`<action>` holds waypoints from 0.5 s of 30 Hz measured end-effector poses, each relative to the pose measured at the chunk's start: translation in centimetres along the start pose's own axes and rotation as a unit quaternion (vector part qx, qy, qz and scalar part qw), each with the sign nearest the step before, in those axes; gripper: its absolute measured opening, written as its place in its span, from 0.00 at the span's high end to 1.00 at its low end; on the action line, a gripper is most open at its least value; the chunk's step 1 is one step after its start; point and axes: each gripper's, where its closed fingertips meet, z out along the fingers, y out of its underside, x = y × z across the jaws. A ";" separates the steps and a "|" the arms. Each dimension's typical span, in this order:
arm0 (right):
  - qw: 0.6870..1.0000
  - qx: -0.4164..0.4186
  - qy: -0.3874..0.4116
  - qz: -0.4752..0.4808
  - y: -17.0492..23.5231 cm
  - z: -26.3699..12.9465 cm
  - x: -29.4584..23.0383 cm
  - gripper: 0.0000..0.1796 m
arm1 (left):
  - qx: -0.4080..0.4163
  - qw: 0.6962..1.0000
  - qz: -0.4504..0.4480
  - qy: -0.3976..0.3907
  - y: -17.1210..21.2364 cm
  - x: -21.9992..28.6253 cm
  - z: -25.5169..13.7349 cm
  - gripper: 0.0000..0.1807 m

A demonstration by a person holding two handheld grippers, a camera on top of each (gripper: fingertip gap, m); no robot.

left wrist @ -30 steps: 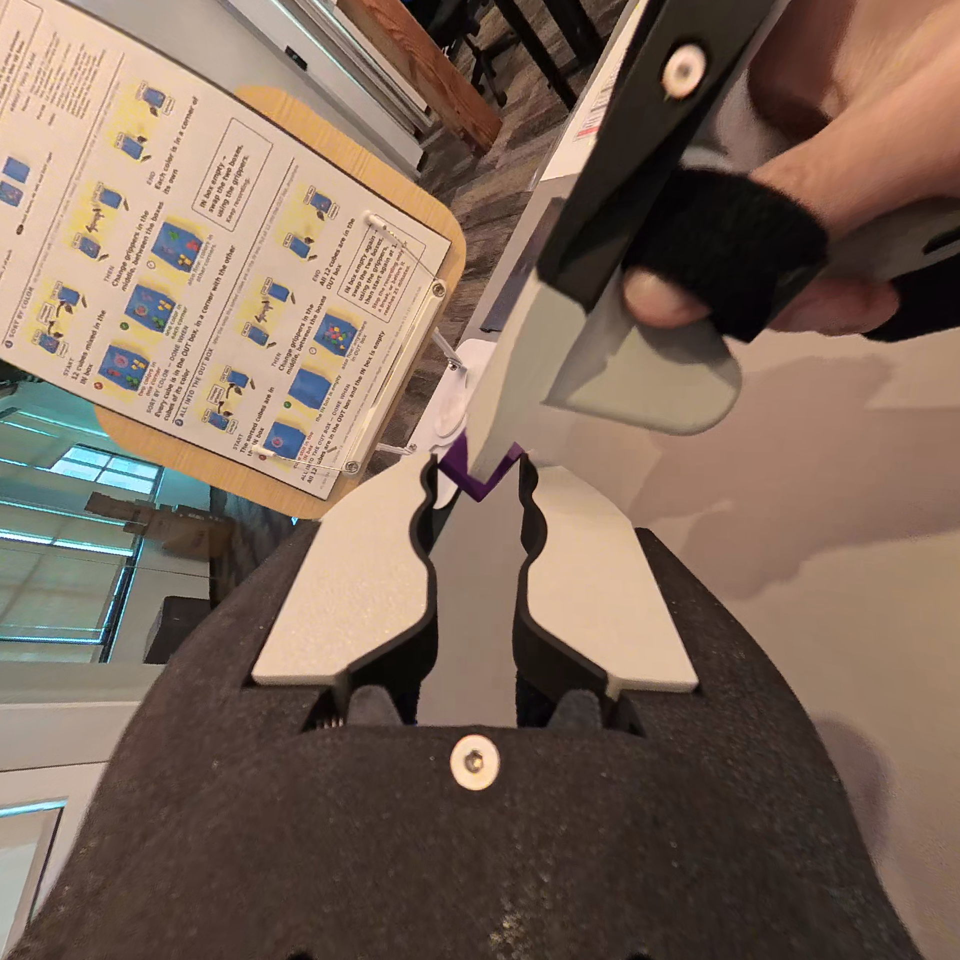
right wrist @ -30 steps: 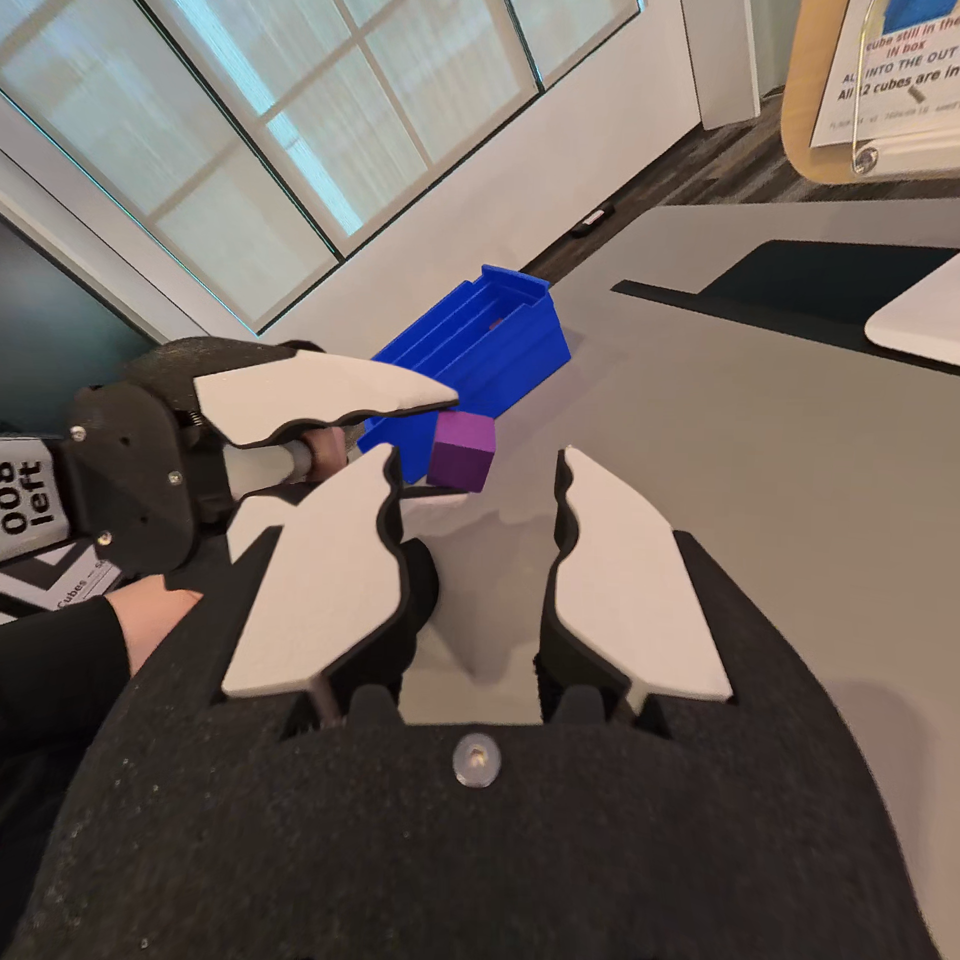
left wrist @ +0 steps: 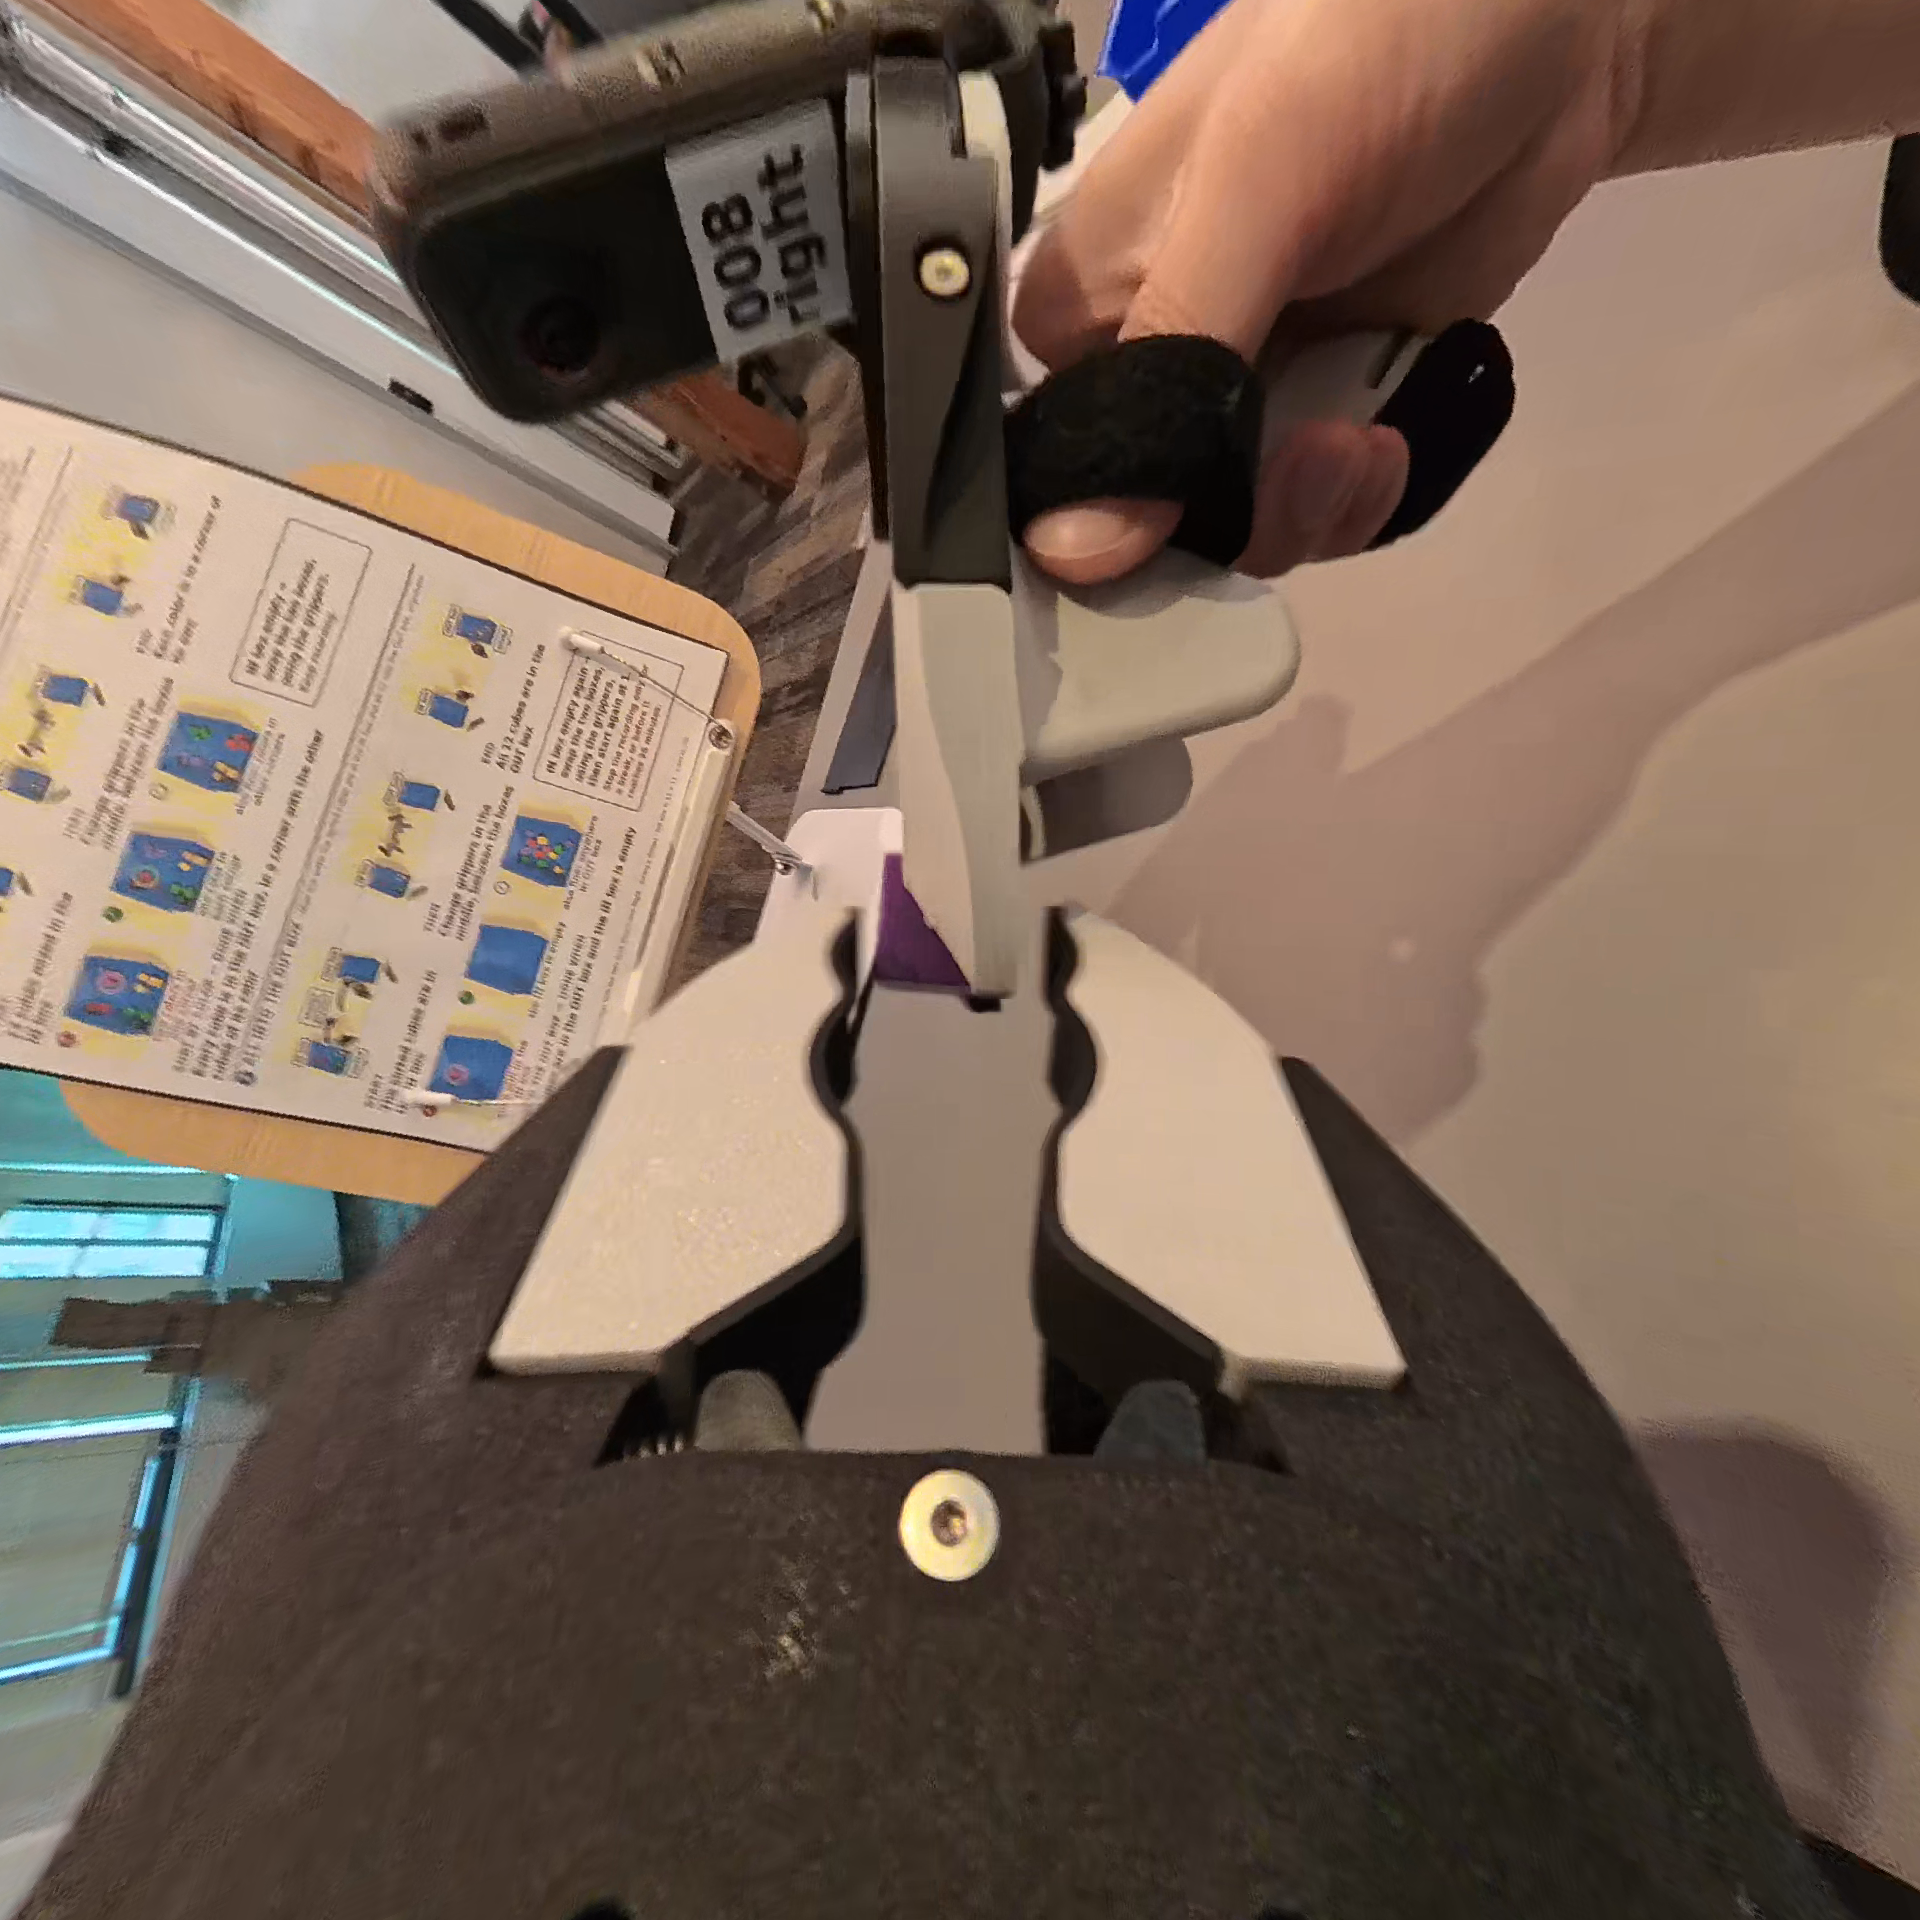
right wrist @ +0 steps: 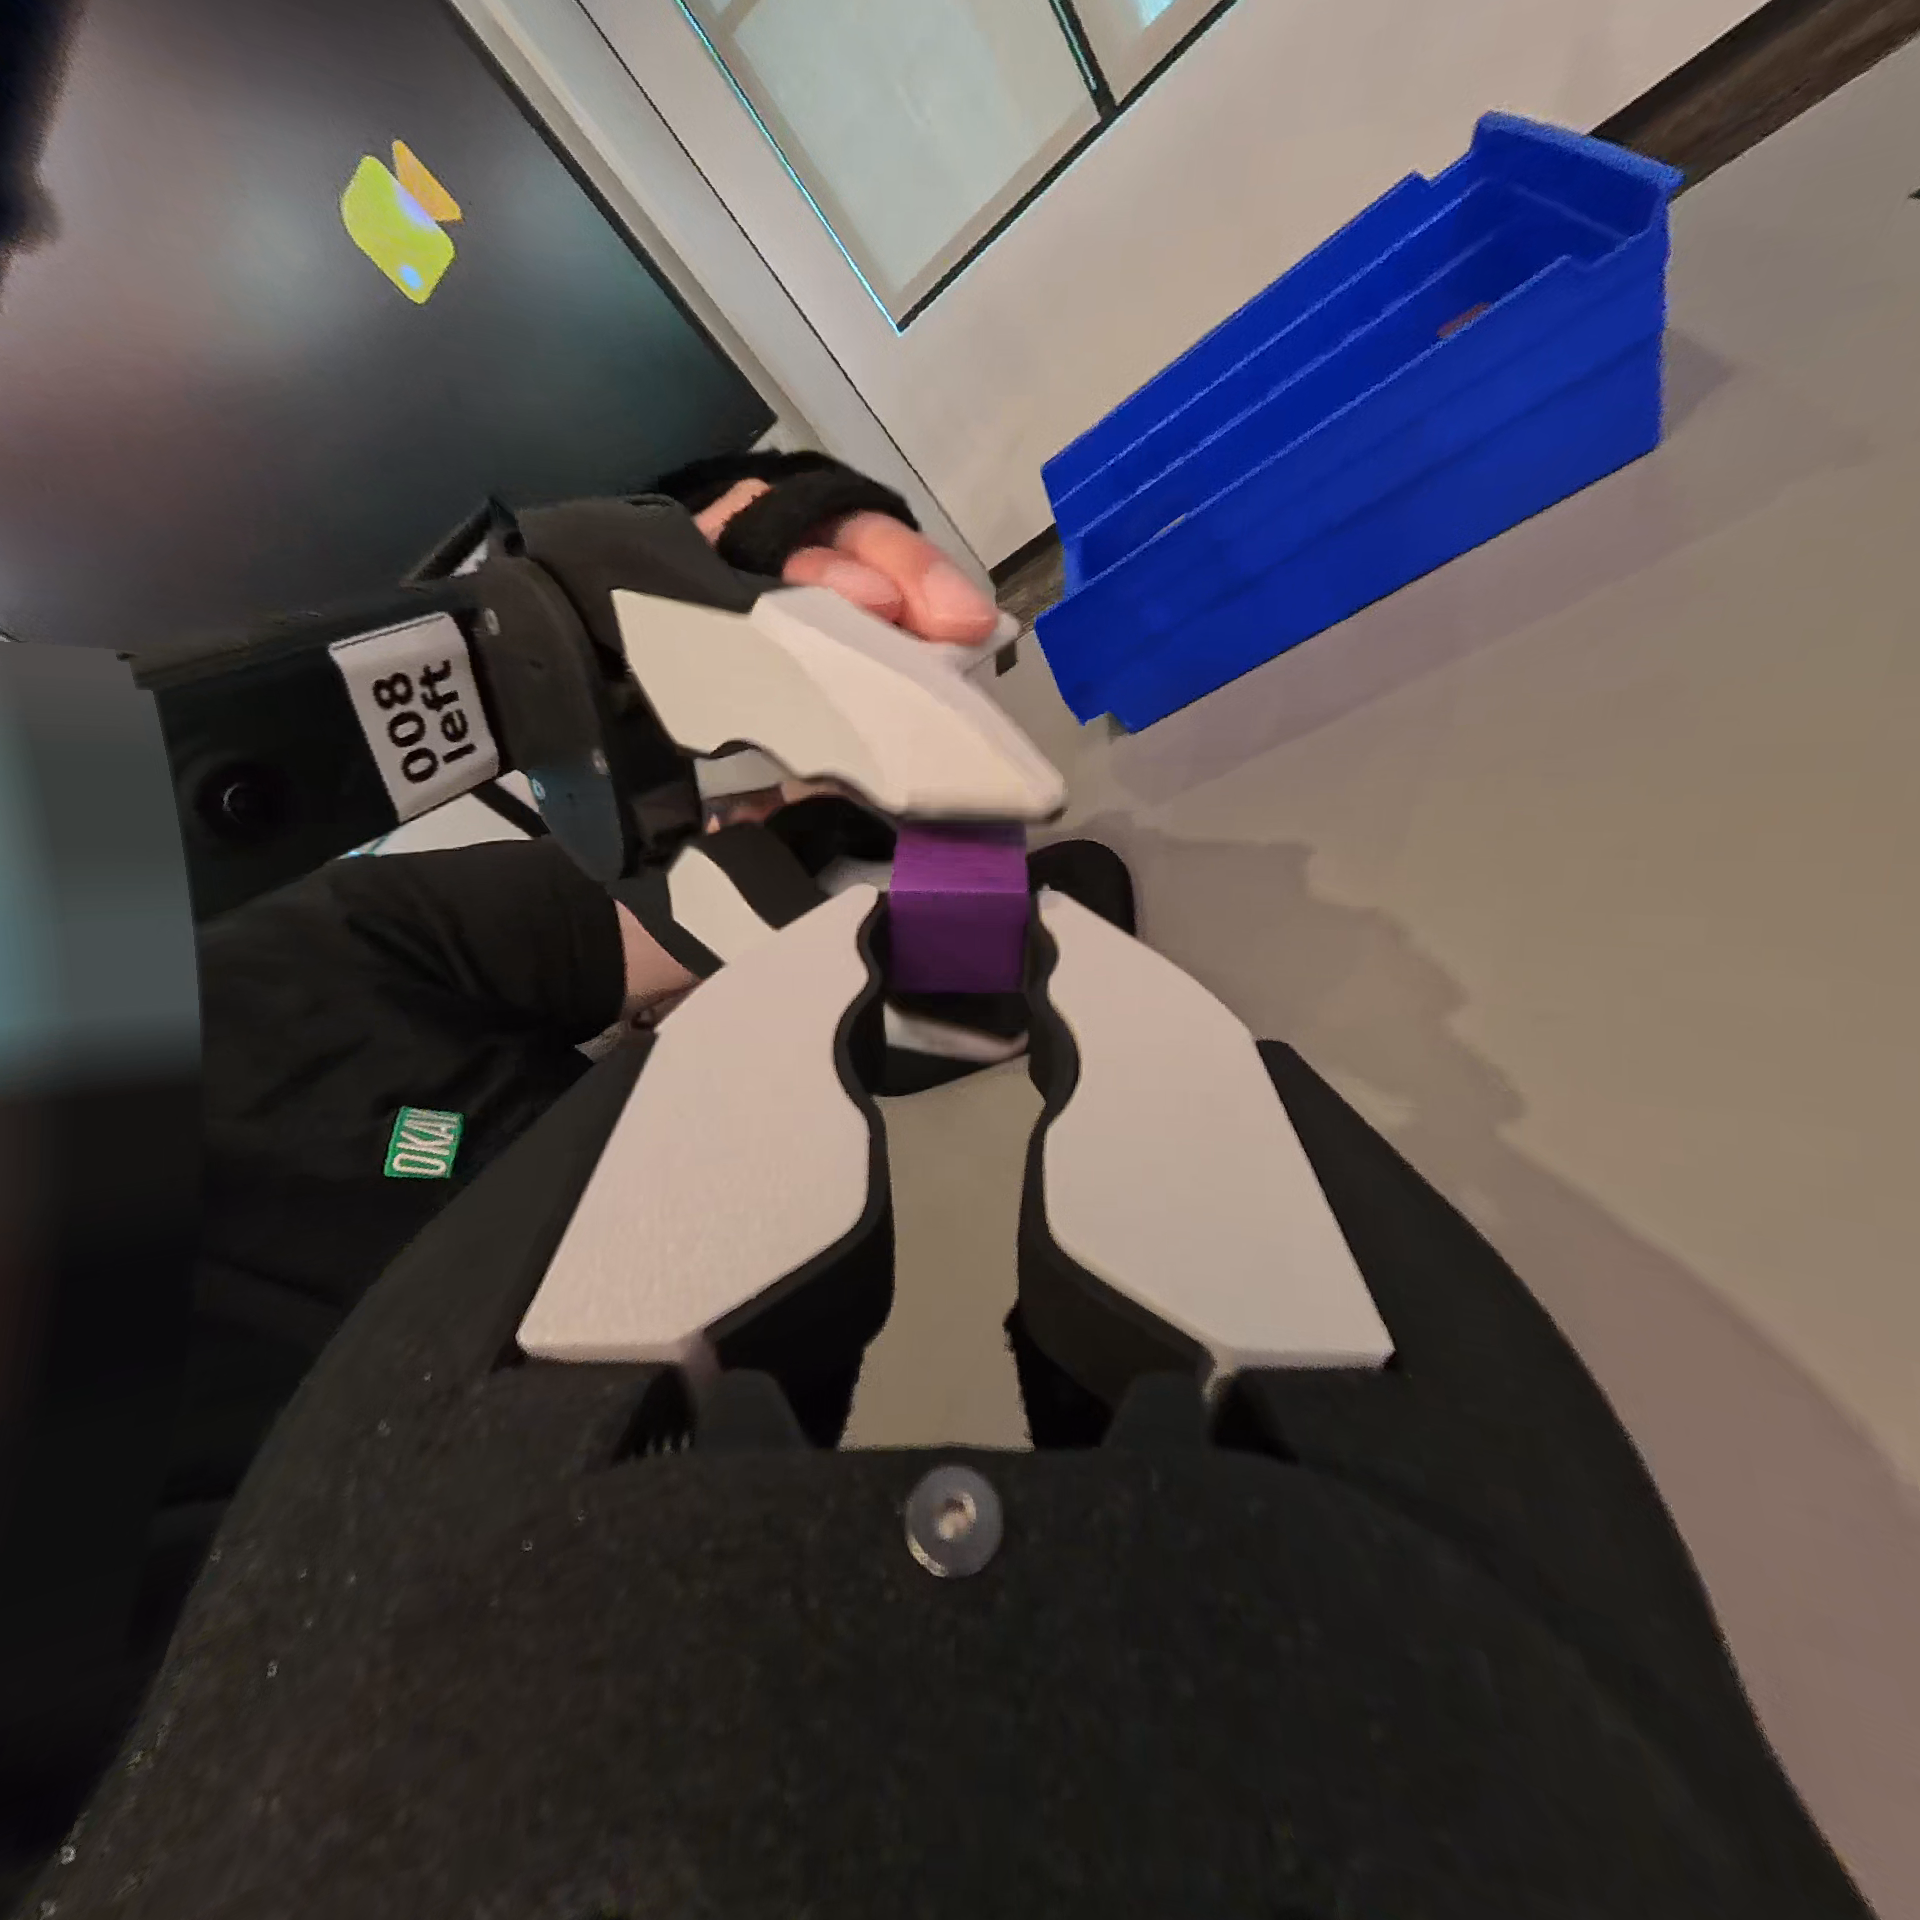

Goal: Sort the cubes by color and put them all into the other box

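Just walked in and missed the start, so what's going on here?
A person is passing a purple cube between two tools above the grey table. The right hand-held gripper has closed on its sides, while the left hand-held gripper also pinches it. The blue box waits beyond.

Grey tabletop [right wrist: 1558, 1039]: matte, shadowed. Instruction sheet [left wrist: 343, 790]: printed diagrams, fixed on tan rounded board [left wrist: 717, 644] by wire clips, beyond table edge. White plate-like item [left wrist: 842, 847]: at far table edge, partly hidden. Dark screen [right wrist: 260, 343]: yellow icon showing. Window [right wrist: 914, 135]: pale frame, behind table. Wood-plank floor [left wrist: 769, 561]: dark.
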 end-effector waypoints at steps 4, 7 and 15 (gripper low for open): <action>0.999 0.019 0.010 -0.026 -1.4 -3.3 -1.3 0.88 | -0.012 0.999 -0.031 -0.012 0.8 0.5 -0.2 0.70; 0.989 0.009 0.123 -0.079 -1.7 -9.5 -1.7 0.88 | -0.013 0.998 -0.051 -0.028 2.1 1.3 -0.8 0.71; 0.764 0.036 0.644 -0.010 10.4 -41.4 -1.0 0.87 | -0.028 0.985 -0.155 -0.068 7.1 2.6 -3.2 0.77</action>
